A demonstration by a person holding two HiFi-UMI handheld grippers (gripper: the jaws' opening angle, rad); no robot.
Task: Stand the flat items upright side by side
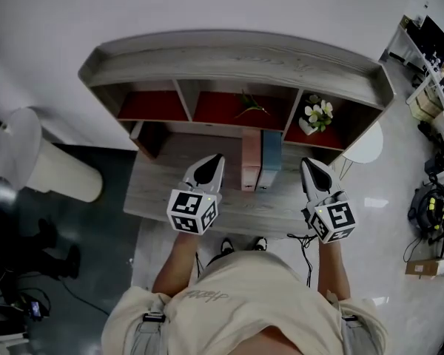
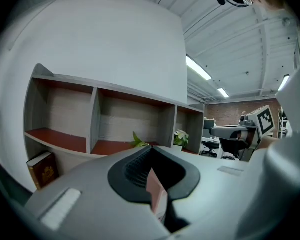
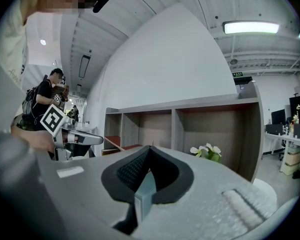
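Note:
A pink book (image 1: 251, 159) and a blue book (image 1: 270, 160) stand upright side by side on the grey desk (image 1: 163, 191), in front of the shelf unit. My left gripper (image 1: 213, 161) hovers left of the pair, shut and empty. My right gripper (image 1: 309, 165) hovers right of them, also shut and empty. In the left gripper view the pink book (image 2: 157, 191) shows behind the shut left gripper (image 2: 150, 148). In the right gripper view the blue book (image 3: 144, 196) shows the same way behind the shut right gripper (image 3: 150, 148). Neither gripper touches a book.
A dark brown book (image 1: 149, 137) leans under the shelf unit's (image 1: 237, 69) left end. A green sprig (image 1: 250, 106) and a white-flowered plant (image 1: 317, 114) sit in its red-floored compartments. A white cylinder (image 1: 52, 170) stands left of the desk, a round white table (image 1: 366, 146) right.

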